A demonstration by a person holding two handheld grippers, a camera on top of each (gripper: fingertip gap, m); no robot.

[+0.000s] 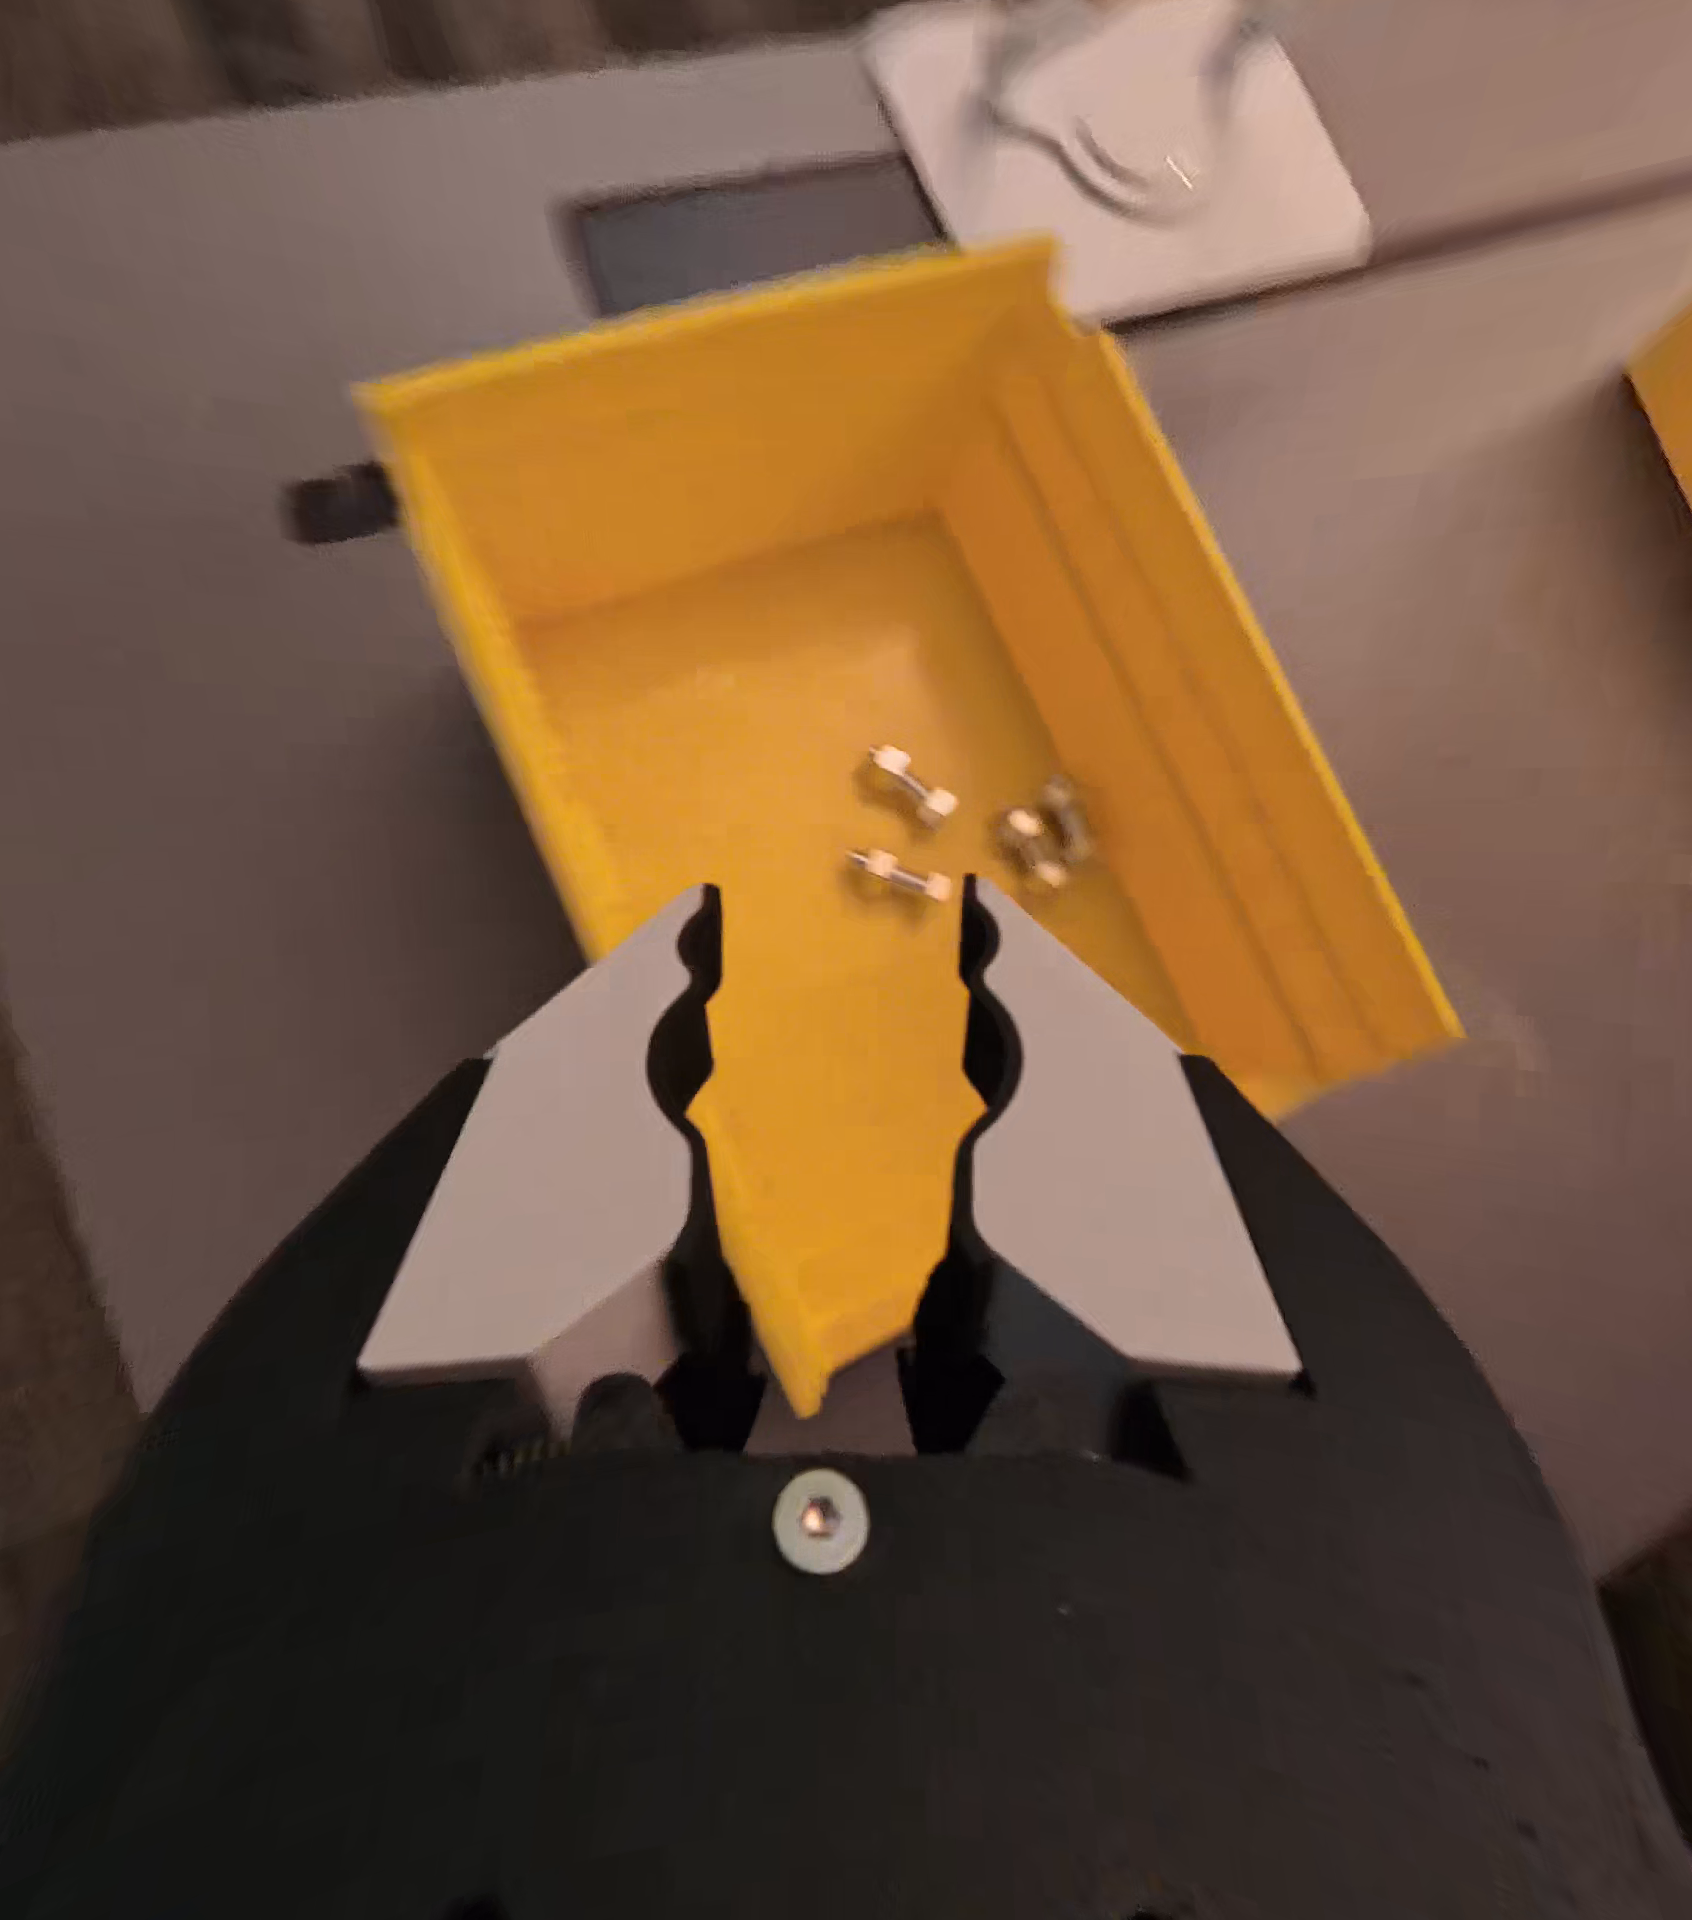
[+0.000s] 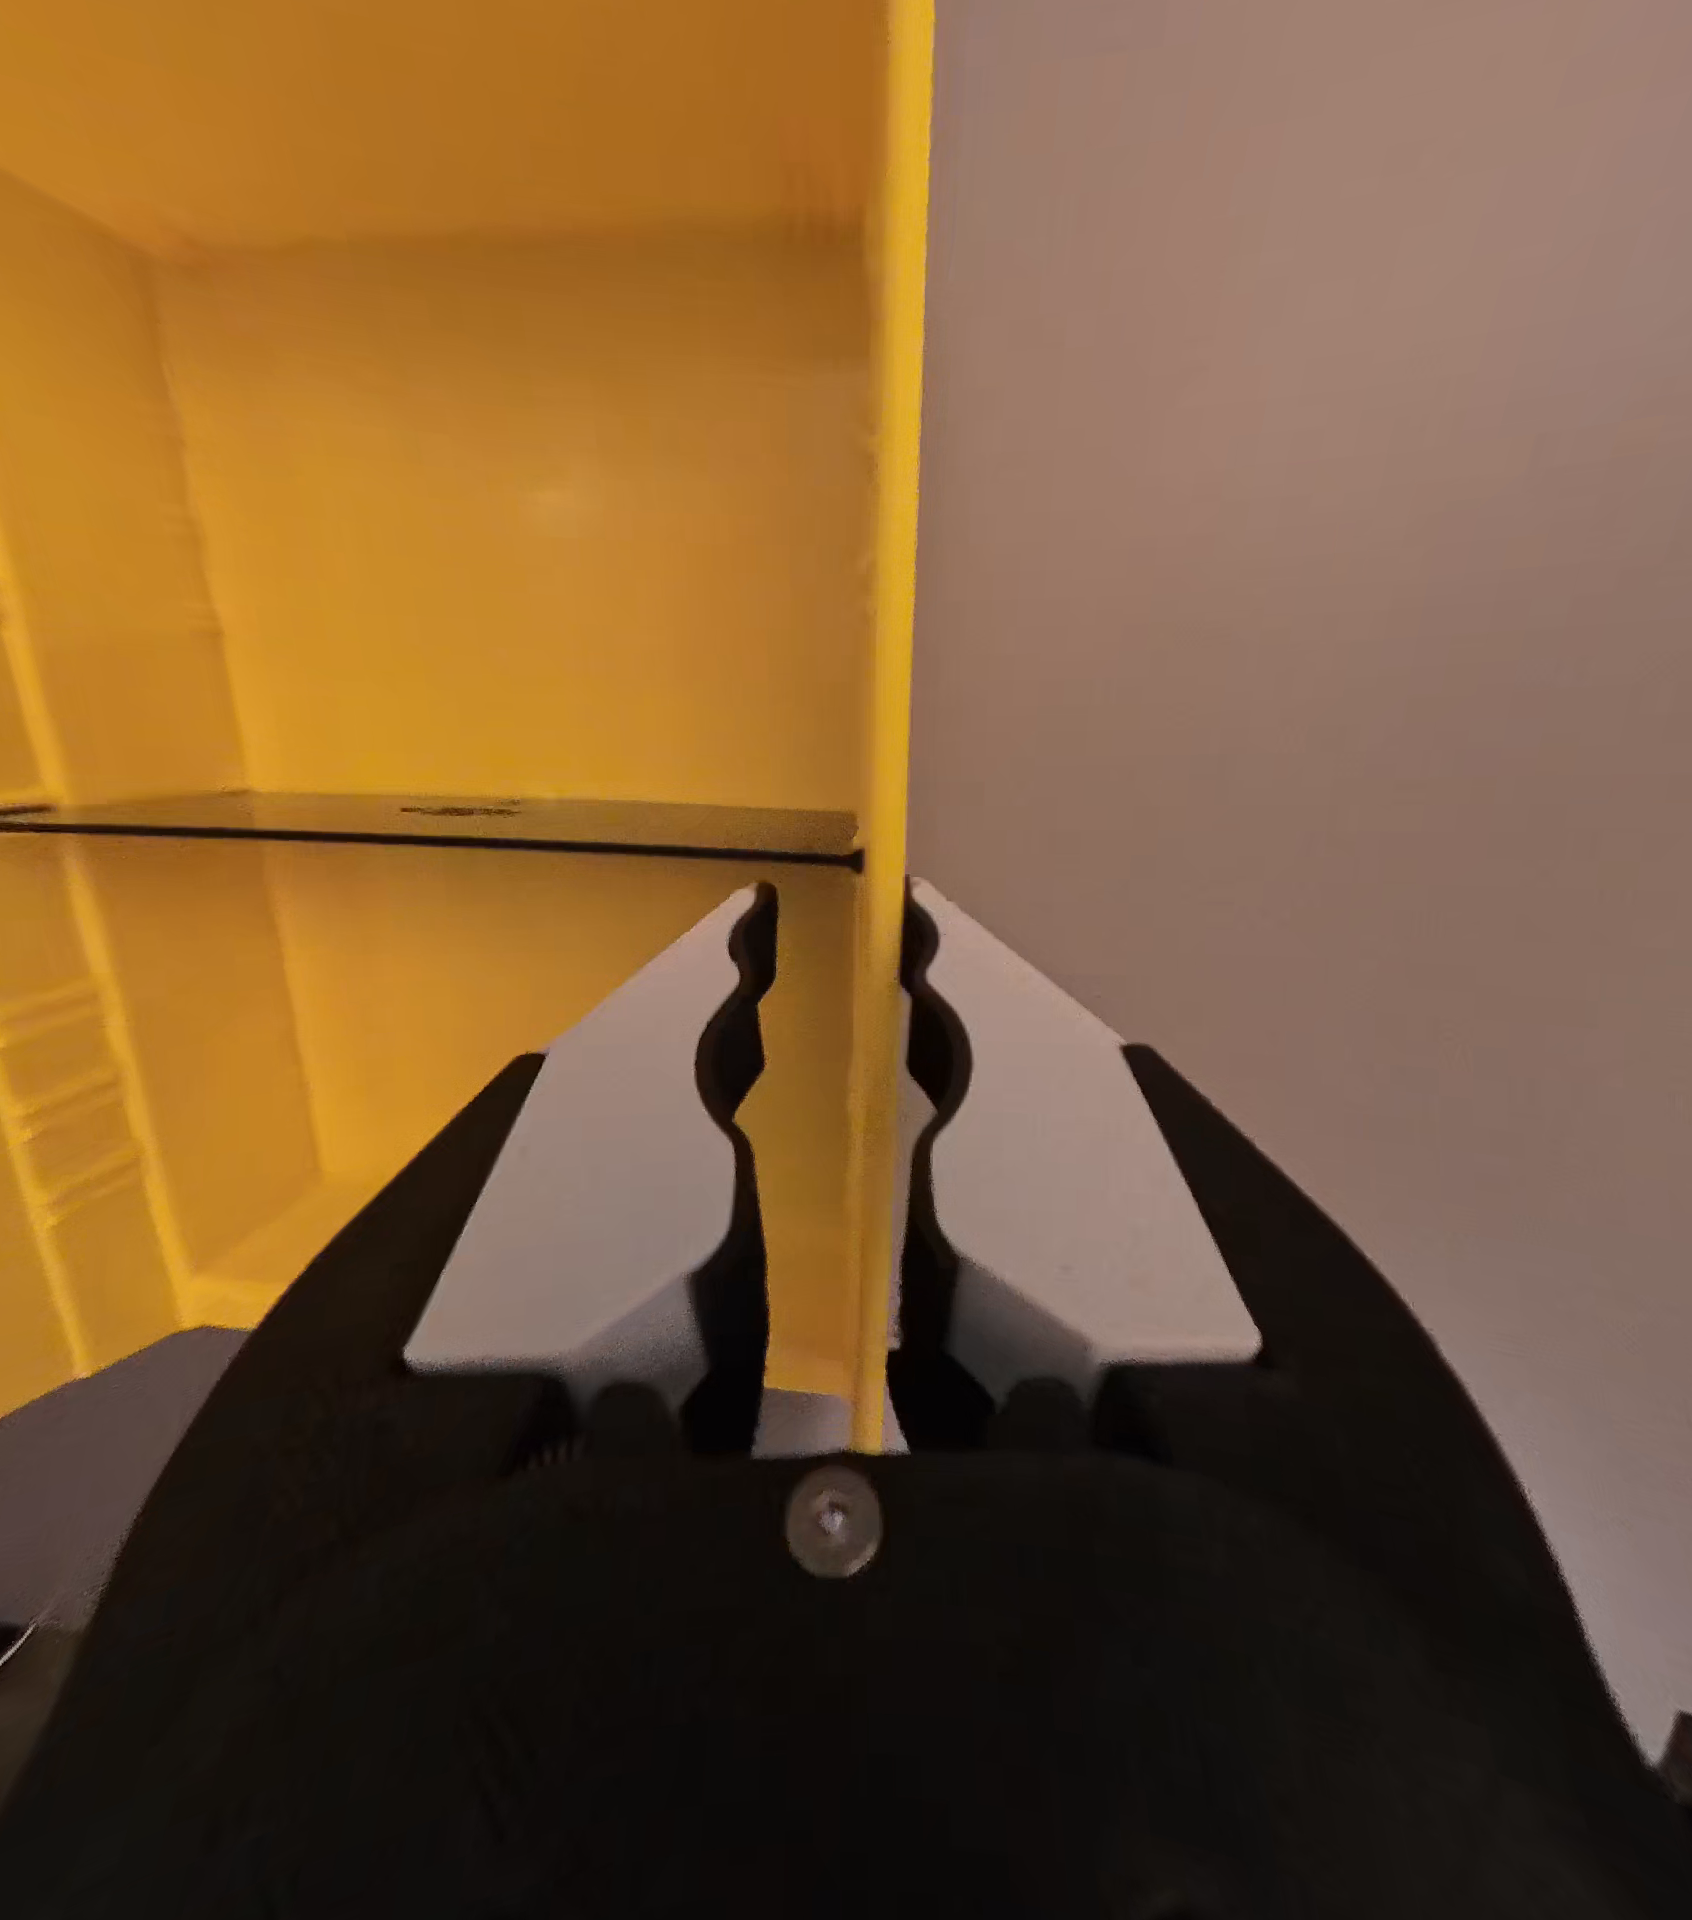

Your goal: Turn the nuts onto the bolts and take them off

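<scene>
A pale grey table top (image 1: 146, 727) holds an open yellow plastic box (image 1: 717, 499). Small shiny metal bolts with nuts on them (image 1: 909, 787) lie on its floor. The left claw (image 1: 837, 894) is spread apart over the box's near corner, holding nothing. The right claw (image 2: 837, 888) sits around the side wall of a second yellow plastic box (image 2: 899, 520); I cannot tell if it squeezes.

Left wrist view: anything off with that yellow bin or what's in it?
The yellow bin sits skewed to the table edge, and one corner pokes between the left tongs, which stand open. The bolts lie loose on its floor, bunched toward the ribbed wall. Nothing looks spilled or broken, though the picture is motion-blurred.
</scene>
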